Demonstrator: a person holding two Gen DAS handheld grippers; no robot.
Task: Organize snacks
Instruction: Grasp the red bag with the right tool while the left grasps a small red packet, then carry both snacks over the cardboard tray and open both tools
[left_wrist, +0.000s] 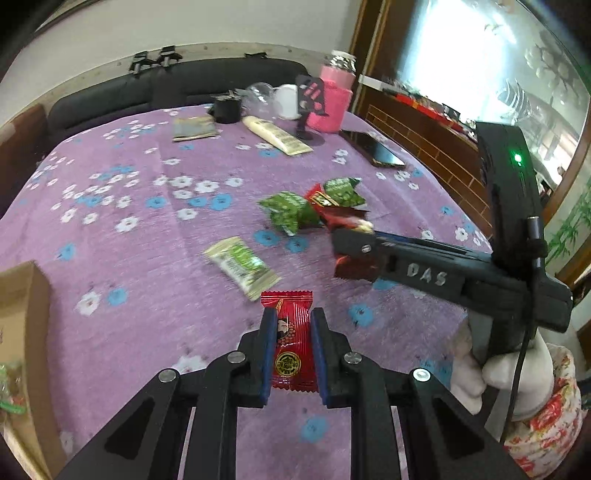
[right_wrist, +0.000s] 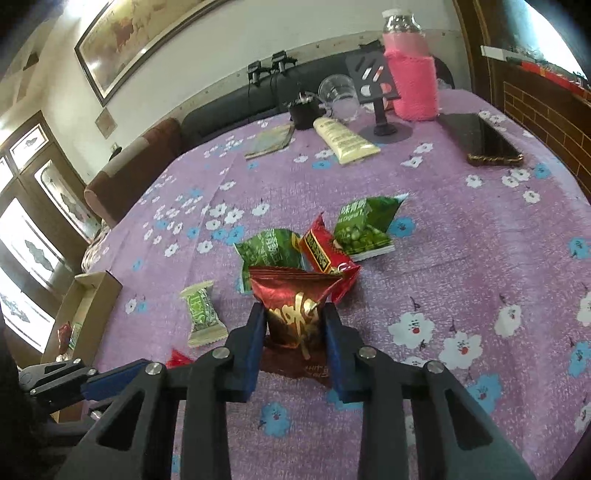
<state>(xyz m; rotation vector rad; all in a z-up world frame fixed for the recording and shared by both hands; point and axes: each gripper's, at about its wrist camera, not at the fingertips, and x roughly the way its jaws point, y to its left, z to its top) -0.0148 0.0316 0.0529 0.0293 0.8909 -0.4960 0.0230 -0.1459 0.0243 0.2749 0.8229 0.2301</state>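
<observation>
My left gripper (left_wrist: 292, 332) is shut on a red candy packet (left_wrist: 290, 341) and holds it above the purple flowered tablecloth (left_wrist: 147, 258). My right gripper (right_wrist: 295, 325) is shut on a dark red snack bag (right_wrist: 293, 314); it shows in the left wrist view (left_wrist: 354, 254) at the right. Behind it lies a pile: two green pea bags (right_wrist: 364, 230) (right_wrist: 267, 254) and a red packet (right_wrist: 325, 254). A pale green candy (right_wrist: 201, 314) (left_wrist: 242, 266) lies apart to the left. A cardboard box (right_wrist: 86, 295) (left_wrist: 22, 295) with some snacks in it sits at the table's left edge.
At the far side stand a pink-sleeved bottle (right_wrist: 410, 70), a phone stand (right_wrist: 380, 96), a clear cup (right_wrist: 340, 96), a black pot (right_wrist: 304, 110), a cream tube (right_wrist: 343, 140), a flat sachet (right_wrist: 271, 140) and a phone (right_wrist: 484, 140). A dark sofa (left_wrist: 184, 85) runs behind the table.
</observation>
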